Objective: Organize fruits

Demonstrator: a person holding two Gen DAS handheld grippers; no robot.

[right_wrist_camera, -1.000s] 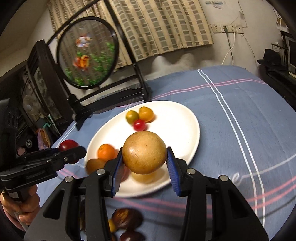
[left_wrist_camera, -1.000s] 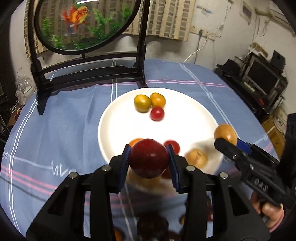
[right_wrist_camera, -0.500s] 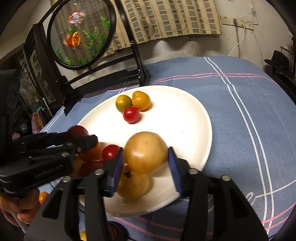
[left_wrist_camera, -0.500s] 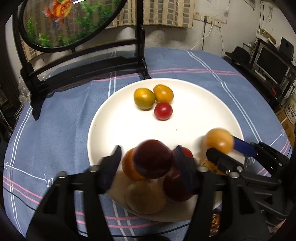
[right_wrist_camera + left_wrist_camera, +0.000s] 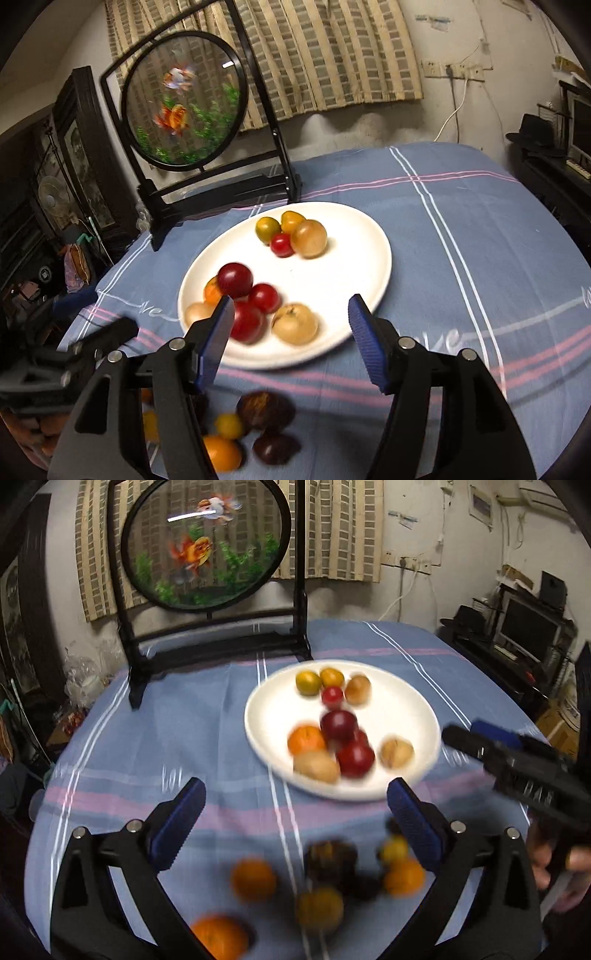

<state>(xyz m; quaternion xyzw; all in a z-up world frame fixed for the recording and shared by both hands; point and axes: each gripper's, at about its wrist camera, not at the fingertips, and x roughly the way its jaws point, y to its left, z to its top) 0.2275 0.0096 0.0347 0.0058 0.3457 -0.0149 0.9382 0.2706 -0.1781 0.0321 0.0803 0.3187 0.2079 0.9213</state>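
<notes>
A white plate [image 5: 406, 690] [image 5: 332, 288] on the blue striped cloth holds two clusters of fruit. A dark red plum [image 5: 338, 725] [image 5: 235, 280] lies on the near cluster. A round tan fruit [image 5: 357, 689] [image 5: 309, 238] rests against the far cluster of small tomatoes. My left gripper [image 5: 297, 823] hangs short of the plate, above loose oranges [image 5: 254, 879] and dark fruits [image 5: 332, 856] on the cloth. Its jaws are opening wide with nothing between them. My right gripper [image 5: 291, 343] is over the plate's near rim, jaws opening, pads touching no fruit.
A round fish screen in a black stand [image 5: 207, 546] [image 5: 184, 99] rises behind the plate. Dark fruits [image 5: 265, 410] and a small yellow one [image 5: 229, 424] lie on the cloth near me. Shelves with a monitor [image 5: 528, 627] stand to the right. A hand [image 5: 554, 864] holds the other gripper.
Both grippers opened and let go of their fruit, then drew back from the plate. The red plum now lies on the near pile and the tan fruit beside the far tomatoes.
</notes>
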